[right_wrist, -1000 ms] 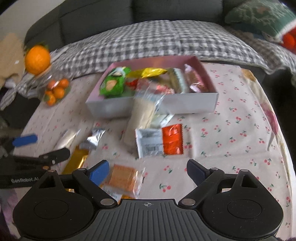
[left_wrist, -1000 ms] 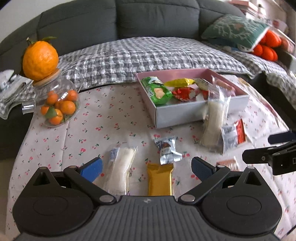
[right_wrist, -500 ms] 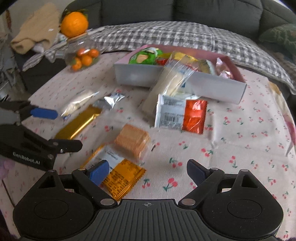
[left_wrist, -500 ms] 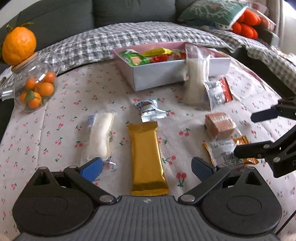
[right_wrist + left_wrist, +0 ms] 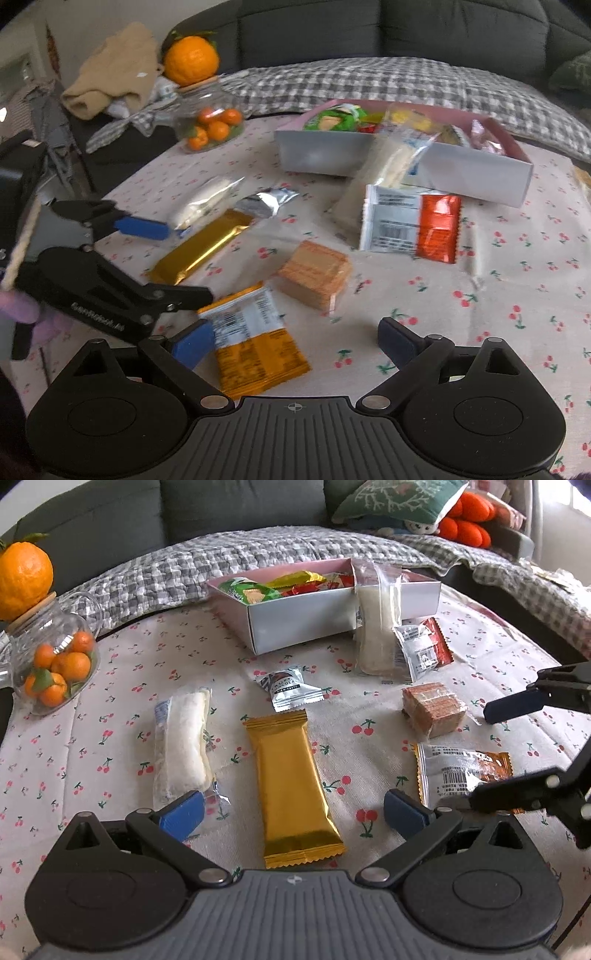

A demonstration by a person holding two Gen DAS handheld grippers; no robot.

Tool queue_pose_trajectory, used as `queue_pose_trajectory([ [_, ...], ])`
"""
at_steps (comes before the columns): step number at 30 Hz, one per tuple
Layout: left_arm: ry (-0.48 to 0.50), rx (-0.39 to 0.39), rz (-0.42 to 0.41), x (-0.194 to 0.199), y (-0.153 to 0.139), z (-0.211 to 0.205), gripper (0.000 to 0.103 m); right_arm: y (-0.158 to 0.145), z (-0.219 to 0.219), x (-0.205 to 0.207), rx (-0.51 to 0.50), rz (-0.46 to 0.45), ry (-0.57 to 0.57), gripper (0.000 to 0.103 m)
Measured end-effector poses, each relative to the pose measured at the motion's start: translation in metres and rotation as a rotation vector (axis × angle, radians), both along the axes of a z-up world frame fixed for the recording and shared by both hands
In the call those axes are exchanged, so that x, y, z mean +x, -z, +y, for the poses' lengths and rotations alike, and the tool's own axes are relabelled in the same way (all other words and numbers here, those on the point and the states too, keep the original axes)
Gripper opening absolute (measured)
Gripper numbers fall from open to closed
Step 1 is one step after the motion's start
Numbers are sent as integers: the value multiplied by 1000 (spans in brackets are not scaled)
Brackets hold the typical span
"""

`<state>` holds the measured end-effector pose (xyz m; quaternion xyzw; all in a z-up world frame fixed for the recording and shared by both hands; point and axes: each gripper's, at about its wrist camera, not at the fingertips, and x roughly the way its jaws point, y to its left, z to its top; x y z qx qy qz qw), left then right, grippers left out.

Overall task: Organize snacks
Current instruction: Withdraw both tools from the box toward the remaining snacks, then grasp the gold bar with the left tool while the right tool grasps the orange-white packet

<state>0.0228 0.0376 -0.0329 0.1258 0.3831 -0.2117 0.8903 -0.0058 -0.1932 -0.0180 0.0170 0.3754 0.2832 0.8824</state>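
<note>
Held the left gripper (image 5: 295, 812) wide open and low over the cloth (image 5: 110, 686), pinching nothing. Had the gold bar (image 5: 295, 782) lying lengthwise in the gap between the fingers, neither pad on it. Had the white roll (image 5: 184, 746) just left of the bar, its near end under the left fingertip; could not tell whether touching.

Held the right gripper (image 5: 297, 341) wide as well, jaws just opened further, nothing pressed between them. Had the orange packet (image 5: 255, 350) flat on the cloth by the left fingertip, partly inside the gap. Saw each gripper at the edge of the other's view, close side by side.

Found the wafer block (image 5: 314, 273) just beyond the packet and apart from it. Found the silver sachet (image 5: 291, 688) just past the bar's far end. Found the red packet (image 5: 410, 225) farther back, flat, overlapping the foot of a long clear bag (image 5: 378, 627) that leaned against the box (image 5: 303, 624).

Saw the box near the far edge of the table, already holding a green pack (image 5: 247, 589) and several yellow and red wrappers. Saw a glass jar (image 5: 55, 657) of small oranges at far left, a big orange (image 5: 24, 576) on its lid. Saw a checked blanket (image 5: 258, 557) and a dark sofa (image 5: 221, 509) behind.
</note>
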Motion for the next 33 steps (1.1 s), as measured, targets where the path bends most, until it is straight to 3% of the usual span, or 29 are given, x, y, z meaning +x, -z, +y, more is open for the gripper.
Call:
queue_pose_trajectory([
  [11,-1,-7,-9,-1,0,0,103,4,26,-19,-118,-98,-73,97],
  [14,4,-16,-13,-3,-1,1,99,5,29,-21,-117,-112,-79,96],
  [19,24,-22,-28,-6,-3,-2,85,4,30,-20,-106,-105,-79,92],
  [28,16,-46,-31,-5,-6,-2,63,0,37,-23,-96,-117,-111,64],
  [33,-23,-70,-25,-3,-8,3,51,-3,40,-25,-92,-121,-130,42],
])
